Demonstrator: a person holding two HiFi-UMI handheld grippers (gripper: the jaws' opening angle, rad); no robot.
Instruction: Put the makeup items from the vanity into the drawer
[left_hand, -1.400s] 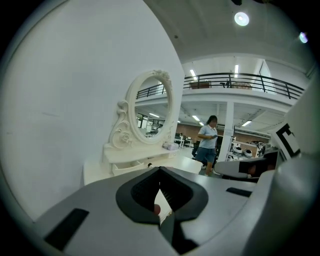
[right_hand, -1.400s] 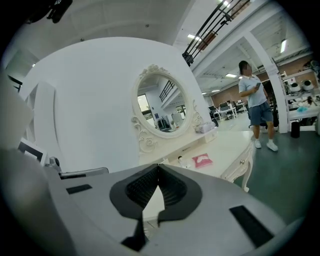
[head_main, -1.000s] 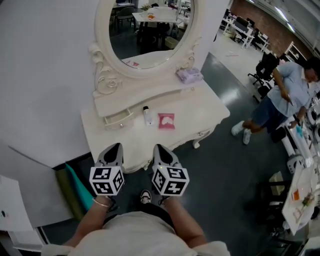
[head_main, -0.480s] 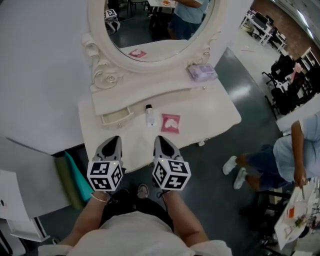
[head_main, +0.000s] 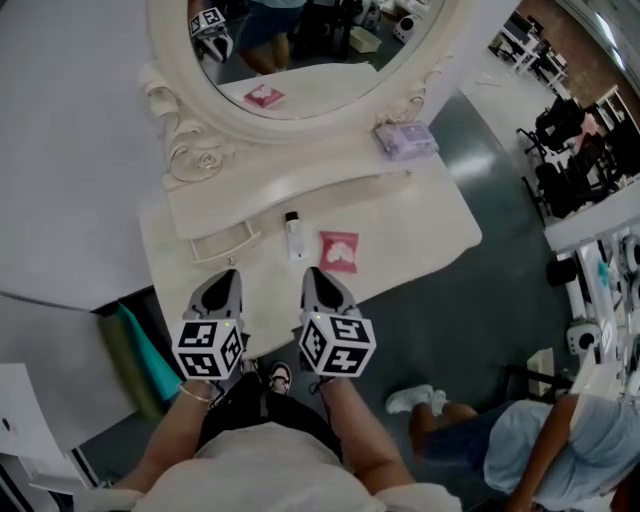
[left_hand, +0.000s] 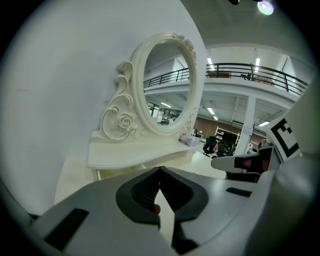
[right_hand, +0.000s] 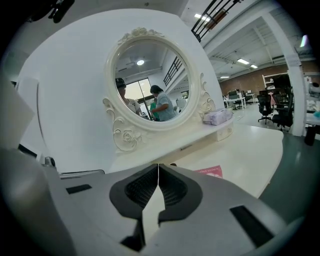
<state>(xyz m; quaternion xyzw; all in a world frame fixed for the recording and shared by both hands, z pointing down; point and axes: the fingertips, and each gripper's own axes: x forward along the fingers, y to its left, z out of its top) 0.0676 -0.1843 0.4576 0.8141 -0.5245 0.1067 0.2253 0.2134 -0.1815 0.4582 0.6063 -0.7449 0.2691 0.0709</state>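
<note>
A white vanity (head_main: 420, 225) with an oval mirror (head_main: 300, 50) stands against the wall. On its top lie a small clear bottle (head_main: 293, 233) with a black cap and a pink packet (head_main: 338, 251). A purple pack (head_main: 405, 140) rests on the raised shelf at the right. The small drawer (head_main: 222, 243) under the shelf is pulled out a little. My left gripper (head_main: 225, 280) and right gripper (head_main: 313, 277) hover side by side over the vanity's front edge, both shut and empty. The pink packet (right_hand: 210, 171) shows just past the right gripper's jaws.
A teal and green object (head_main: 140, 355) leans beside the vanity at the left. A person (head_main: 520, 440) stands on the dark floor at the lower right. Office chairs (head_main: 565, 150) and desks fill the far right. My own feet (head_main: 275, 375) are below the grippers.
Both grippers have moved forward to the vanity's front edge and slightly down. The person at the right has walked toward the bottom of the head view.
</note>
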